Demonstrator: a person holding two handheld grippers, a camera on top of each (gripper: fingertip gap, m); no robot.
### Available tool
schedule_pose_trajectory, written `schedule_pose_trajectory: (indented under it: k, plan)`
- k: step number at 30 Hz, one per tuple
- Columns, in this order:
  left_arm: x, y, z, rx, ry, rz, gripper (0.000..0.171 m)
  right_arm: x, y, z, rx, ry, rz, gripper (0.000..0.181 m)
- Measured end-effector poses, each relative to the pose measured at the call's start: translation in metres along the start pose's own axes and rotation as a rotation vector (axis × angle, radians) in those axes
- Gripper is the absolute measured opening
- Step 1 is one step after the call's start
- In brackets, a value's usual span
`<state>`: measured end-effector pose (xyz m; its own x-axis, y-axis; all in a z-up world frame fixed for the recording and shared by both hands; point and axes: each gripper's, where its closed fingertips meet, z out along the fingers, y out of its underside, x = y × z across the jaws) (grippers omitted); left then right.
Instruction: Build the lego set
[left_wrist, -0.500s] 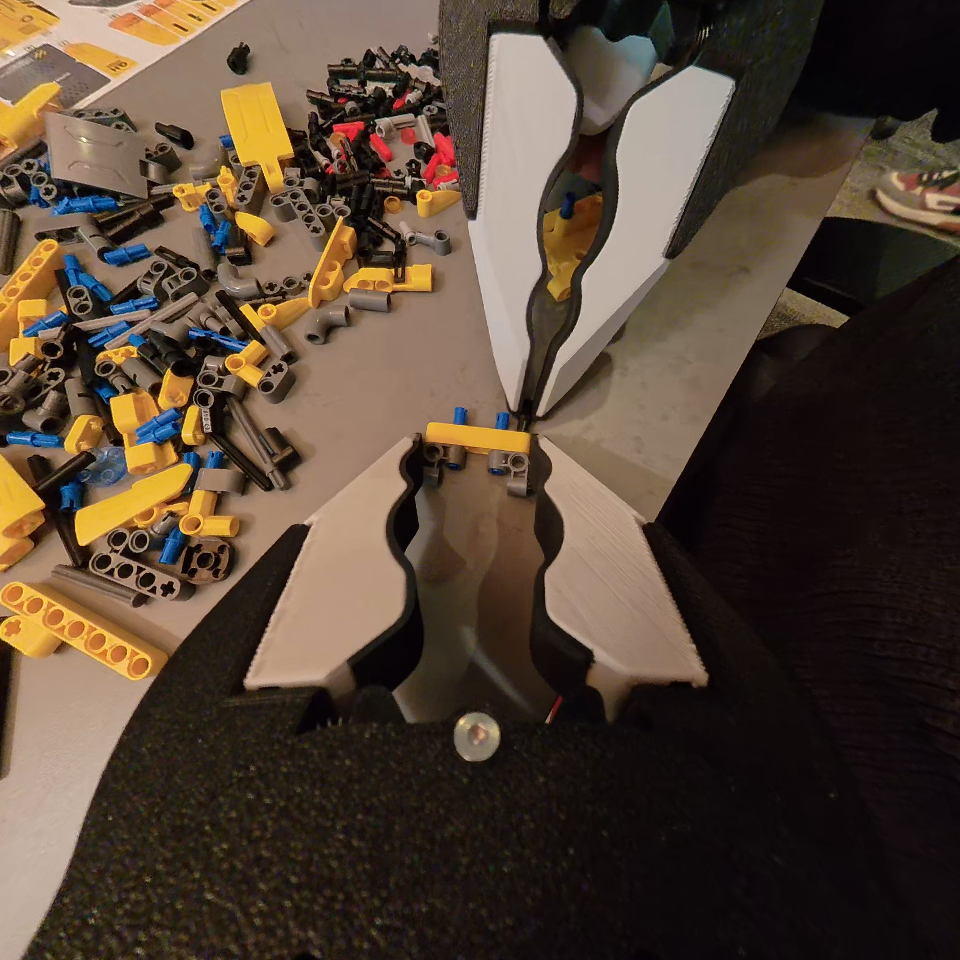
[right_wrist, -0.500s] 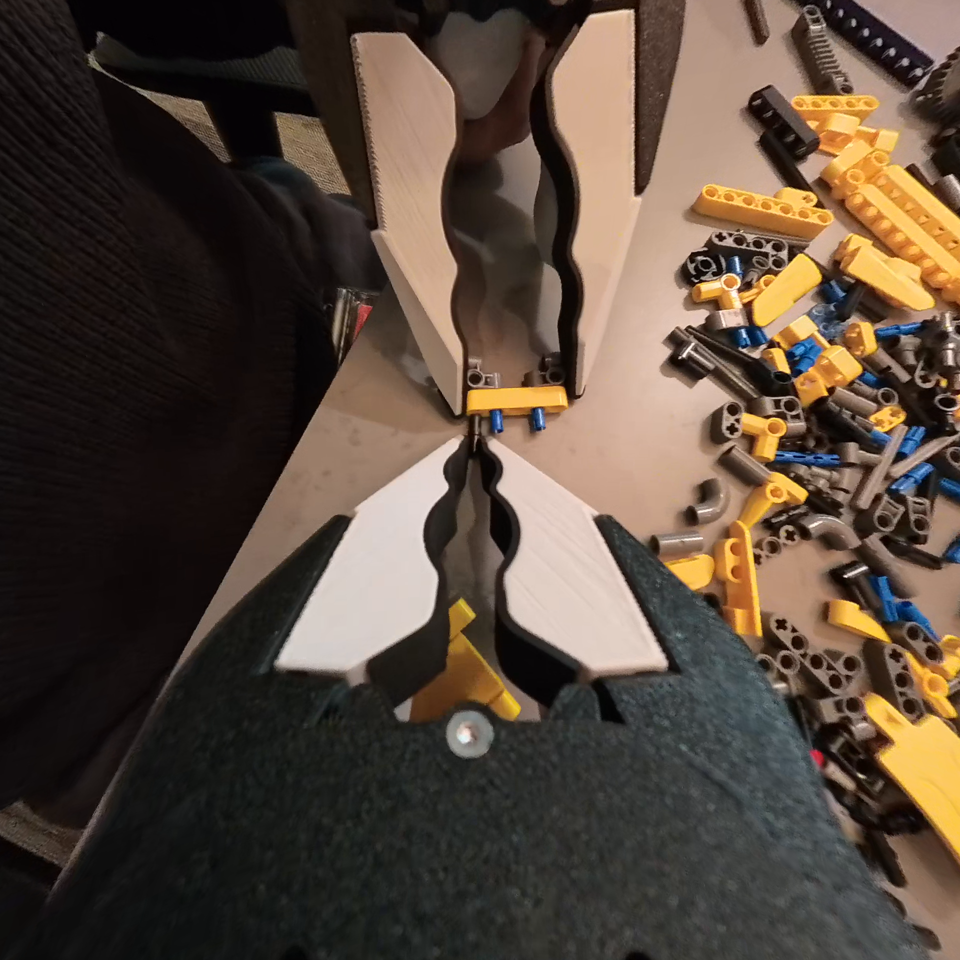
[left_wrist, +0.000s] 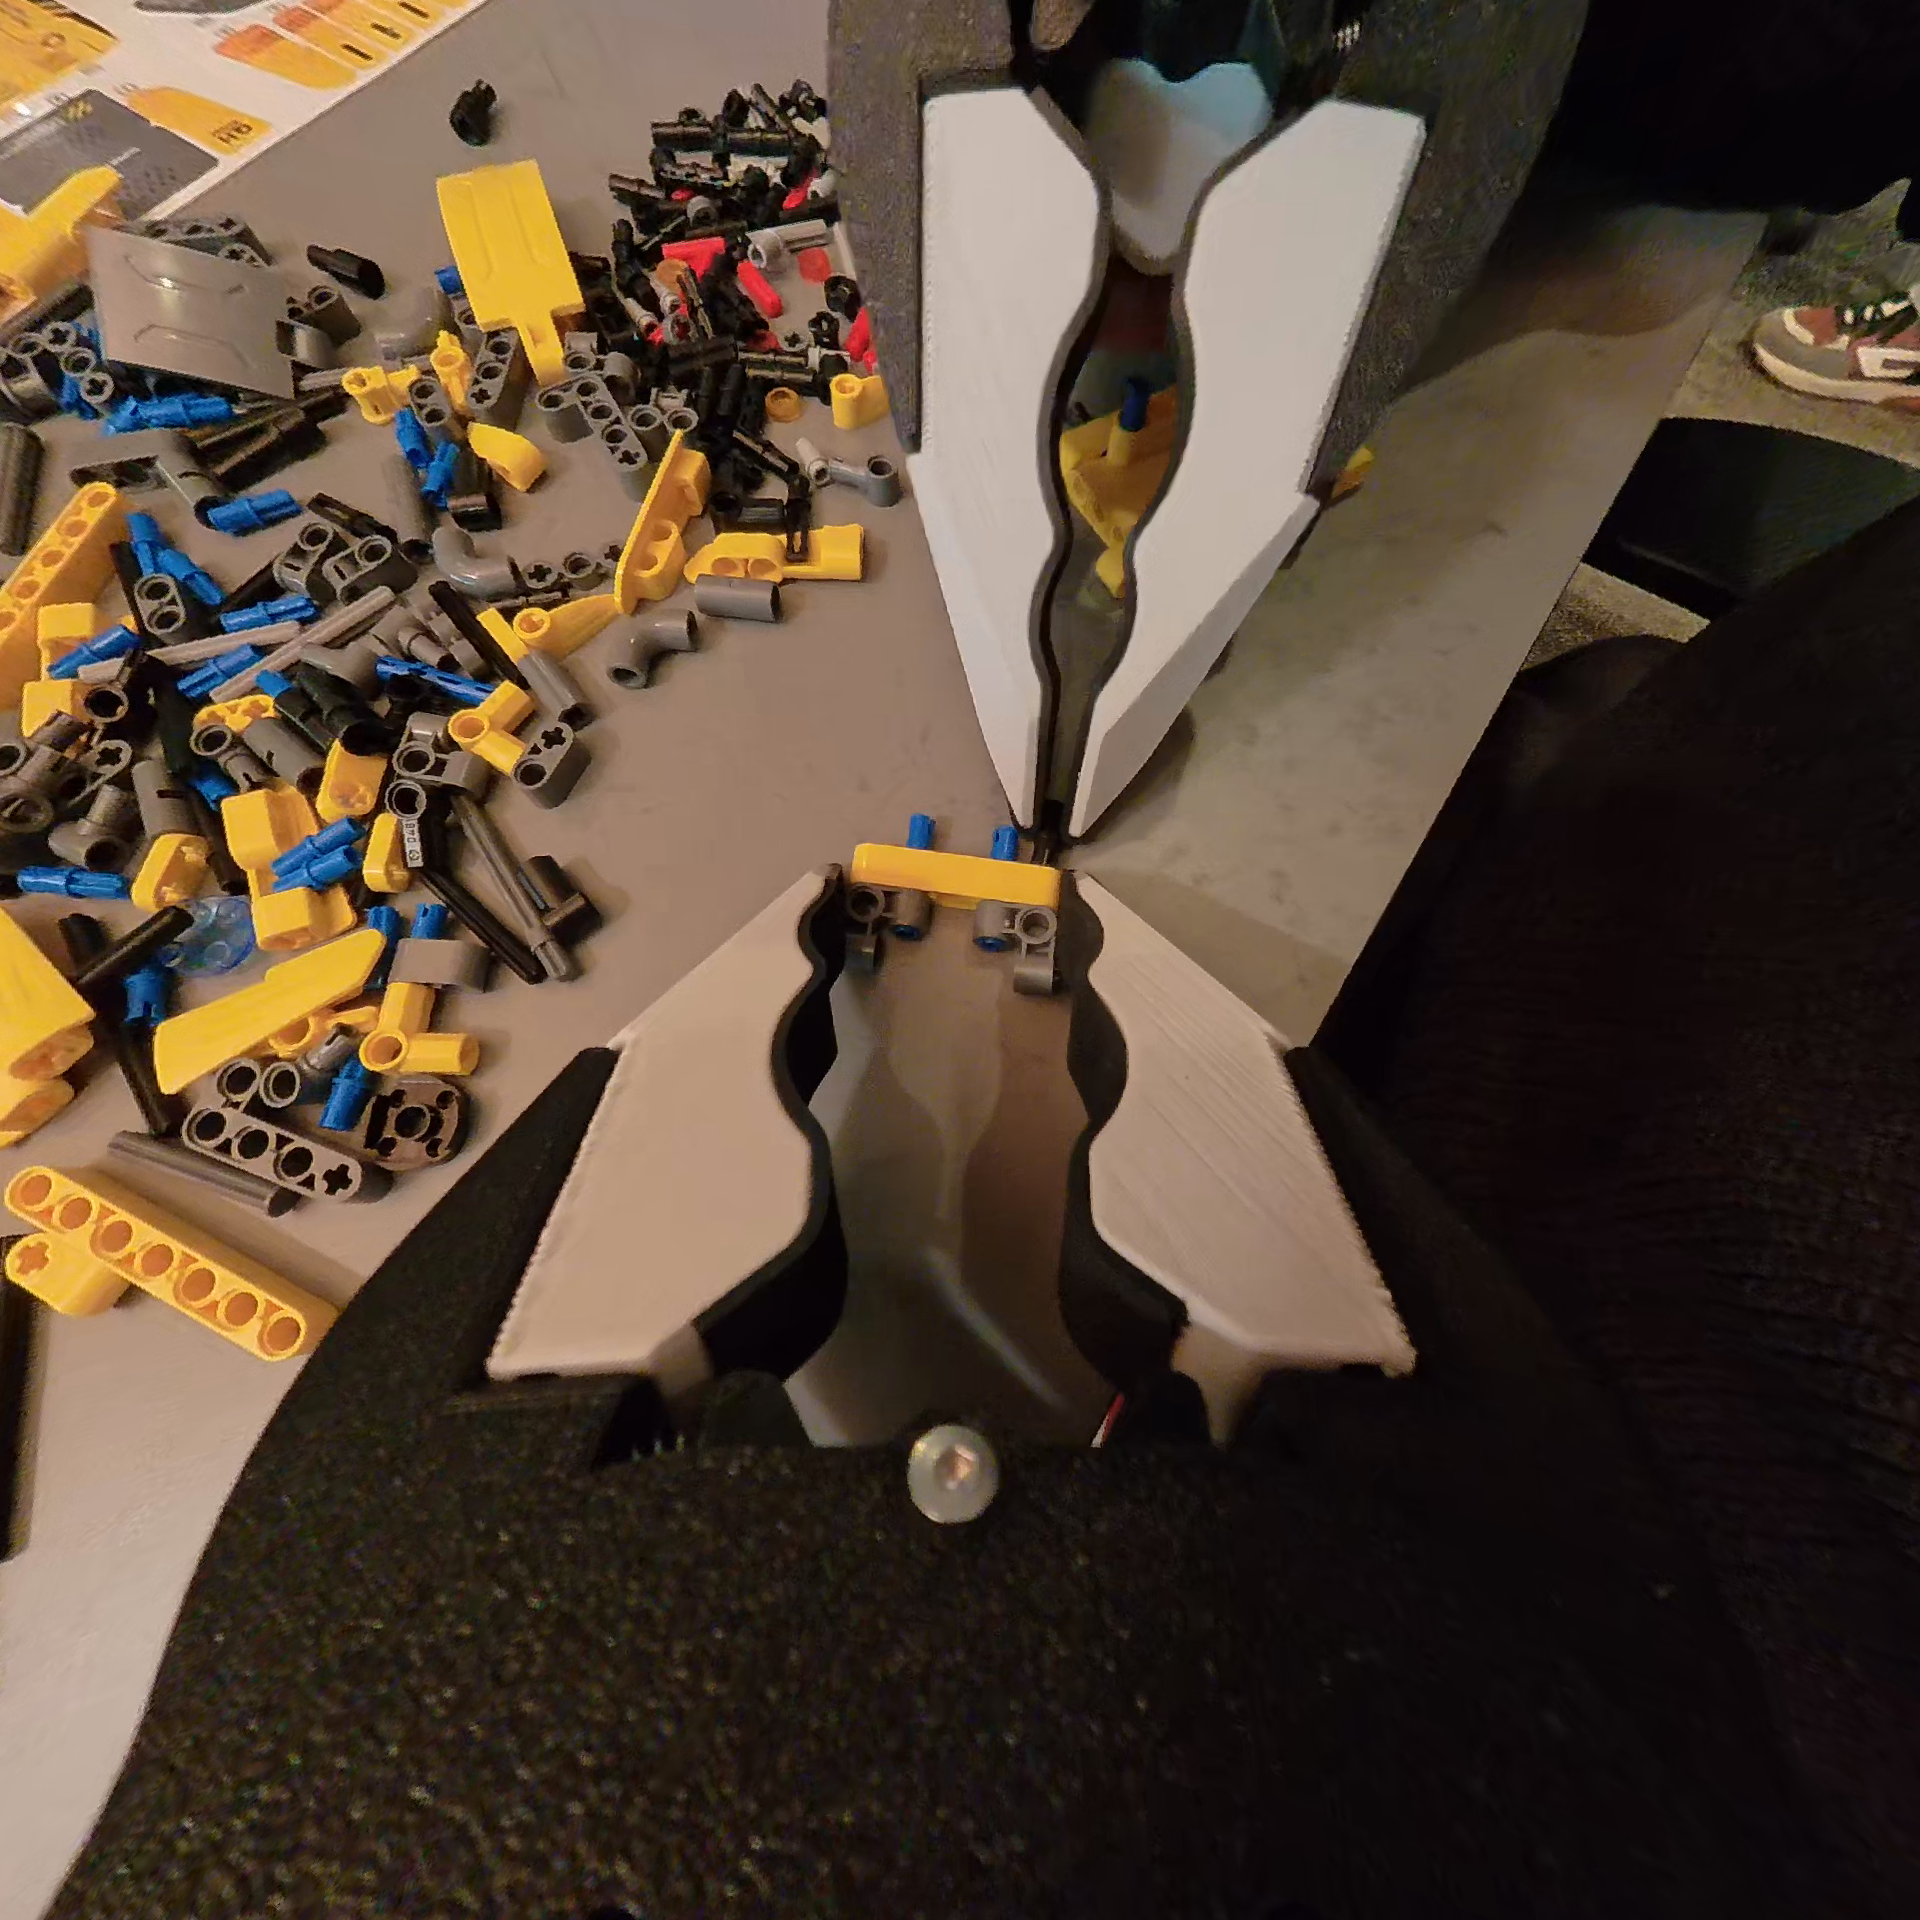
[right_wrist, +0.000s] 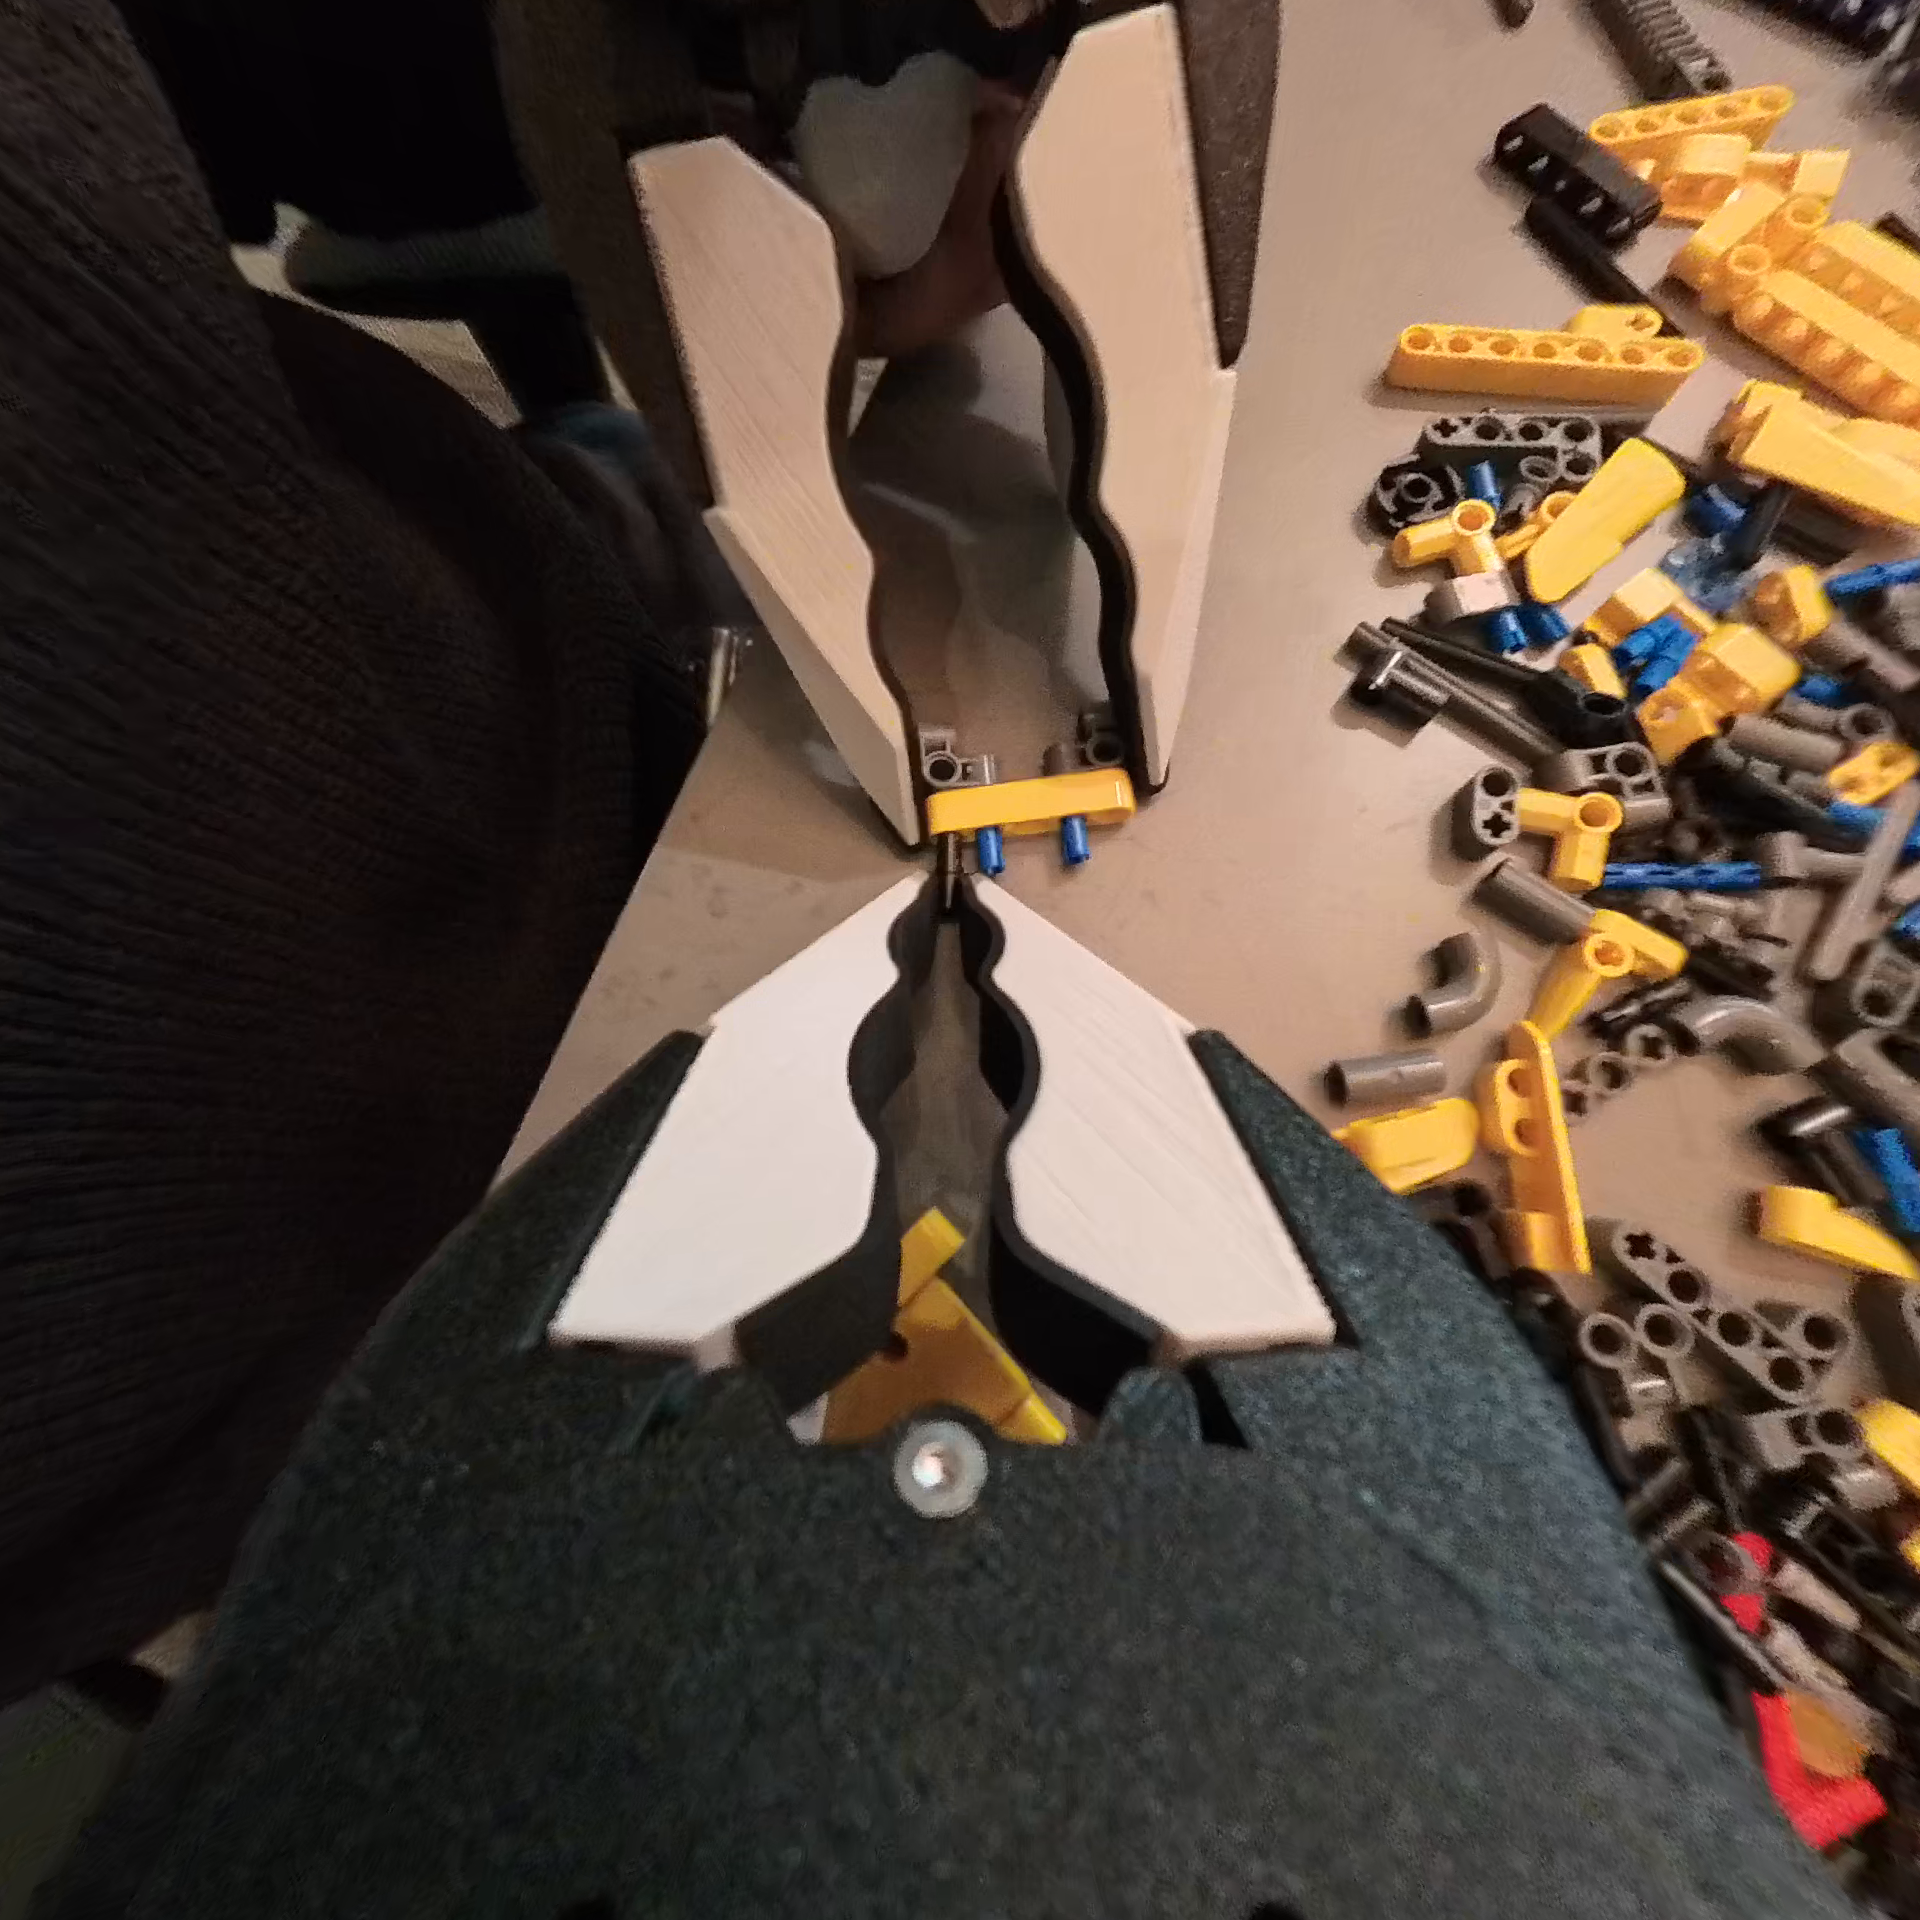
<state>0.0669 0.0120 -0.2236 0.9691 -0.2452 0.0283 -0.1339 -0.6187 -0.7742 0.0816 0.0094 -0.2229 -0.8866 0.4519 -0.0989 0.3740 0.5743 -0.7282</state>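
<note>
My left gripper (left_wrist: 954, 906) is shut on a small assembly: a short yellow beam (left_wrist: 956, 873) with two blue pins and grey connectors, held across its ends just above the grey table (left_wrist: 779, 748). My right gripper (left_wrist: 1047, 823) faces it from the far side, shut on a small black pin (left_wrist: 1049, 831) whose tip sits at the beam's right end. In the right wrist view my right gripper (right_wrist: 948, 883) holds the black pin (right_wrist: 950, 864) against the left end of the yellow beam (right_wrist: 1039, 802), which sits in the left gripper (right_wrist: 1023, 792).
A wide pile of loose yellow, grey, black, blue and red pieces (left_wrist: 364, 623) covers the table's left, also in the right wrist view (right_wrist: 1662, 831). Printed sheets (left_wrist: 156, 104) lie far left. A person's dark clothing (left_wrist: 1662, 1039) borders the table edge. A yellow piece (right_wrist: 935, 1351) lies under my right gripper. Both grippers' tips are close together, under 4 cm apart.
Almost nothing. Both grippers keep their grips, and the pin stays at the beam's end. The views have shifted only slightly.
</note>
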Motion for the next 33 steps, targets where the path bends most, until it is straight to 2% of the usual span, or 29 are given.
schedule_pose_trajectory:
  k: [5, 11, 25, 33]
  plan:
    - [0.0000, 0.0001, 0.0001, 0.000, -0.001, 0.001, 0.040, -0.0001, -0.0007, 0.0001, 0.014, -0.072, 0.133, 0.003]
    - [-0.0001, 0.0000, 0.0001, -0.001, 0.001, -0.002, 0.040, 0.0001, -0.0014, 0.0006, -0.001, -0.079, 0.153, 0.002]
    - [-0.0004, 0.0001, 0.0001, -0.002, 0.001, -0.007, 0.040, 0.0002, -0.0028, 0.0023, -0.044, 0.152, -0.222, 0.001]
    - [-0.0005, 0.0001, 0.0002, -0.004, 0.001, -0.010, 0.040, 0.0005, -0.0034, 0.0022, -0.122, 0.349, -0.533, 0.002]
